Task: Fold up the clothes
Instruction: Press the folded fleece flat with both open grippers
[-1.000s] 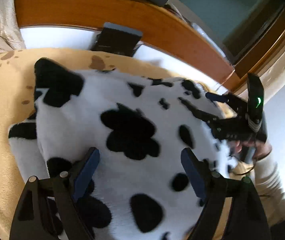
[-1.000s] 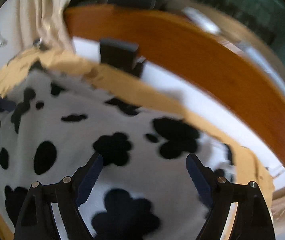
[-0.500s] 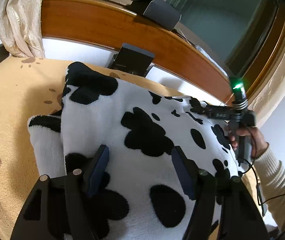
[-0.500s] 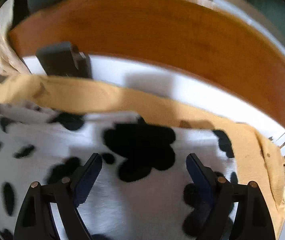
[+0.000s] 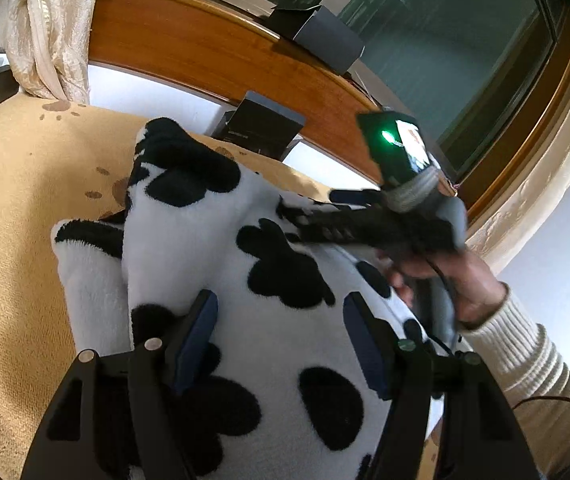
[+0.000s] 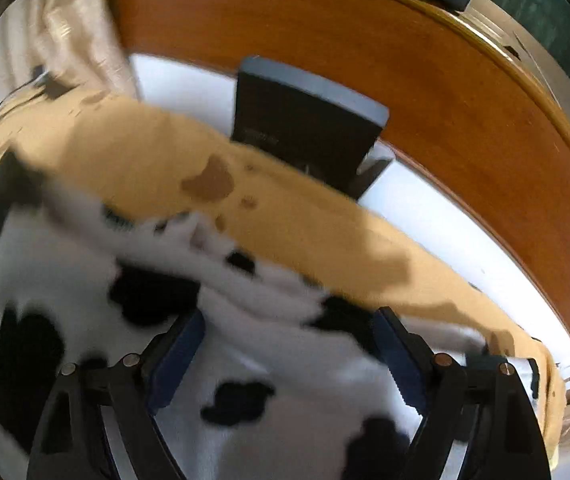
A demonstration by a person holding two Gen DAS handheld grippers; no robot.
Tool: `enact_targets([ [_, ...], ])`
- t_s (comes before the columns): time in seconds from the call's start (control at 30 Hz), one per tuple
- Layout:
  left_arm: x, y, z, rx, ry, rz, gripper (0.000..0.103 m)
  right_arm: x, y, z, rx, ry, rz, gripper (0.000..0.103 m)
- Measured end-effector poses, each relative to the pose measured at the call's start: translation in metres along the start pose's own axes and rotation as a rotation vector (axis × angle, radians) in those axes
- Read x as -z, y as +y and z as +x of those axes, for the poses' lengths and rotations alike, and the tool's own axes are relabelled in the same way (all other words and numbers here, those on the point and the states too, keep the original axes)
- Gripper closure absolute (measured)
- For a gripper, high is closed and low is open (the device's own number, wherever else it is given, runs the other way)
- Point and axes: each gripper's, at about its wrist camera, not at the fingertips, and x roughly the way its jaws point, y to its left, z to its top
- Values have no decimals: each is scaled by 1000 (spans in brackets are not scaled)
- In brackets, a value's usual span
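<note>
right view: motion-blurred; cow-print garment [image 6: 245, 340] cut off at bottom edge; right hand-held gripper [image 5: 309, 212] fingertips smeared

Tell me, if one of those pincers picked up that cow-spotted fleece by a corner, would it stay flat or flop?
Probably flop: the cow-print fleece garment already lies in soft, rounded folds on the tan bedspread. Its thick pile suggests it is bulky yet fairly light. Likely grippy rather than slippery, since the surface looks fuzzy.

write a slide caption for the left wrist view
Open left gripper hovering over a fluffy black-and-white cow-print garment on a tan spotted blanket, right gripper opposite.
</note>
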Motion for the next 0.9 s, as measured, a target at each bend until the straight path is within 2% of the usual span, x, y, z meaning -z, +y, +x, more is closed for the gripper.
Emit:
enact_targets([
  [0.2, 1, 2, -2, 12, -5, -4, 33, -10, -23, 6, -18, -20, 157, 11],
  [0.37, -1, 5, -3, 6, -6, -22, 33, 14, -49, -5, -55, -48, 220, 11],
  [0.53, -8, 4, -10, -12, -6, -43, 33, 52, -108, -36, -41, -93, 362, 11],
  [0.63, -18, -3, -18, -51, -23, -34, 21, 68, -135, -46, 41, -68, 364, 11],
  [0.73, -32, -11, -14, -87, -16, -14, 19, 85, -154, -45, 78, -27, 341, 11],
  [0.9, -55, -3, 30, -205, 82, 1, 18, 114, -159, -25, 124, 5, 256, 11],
])
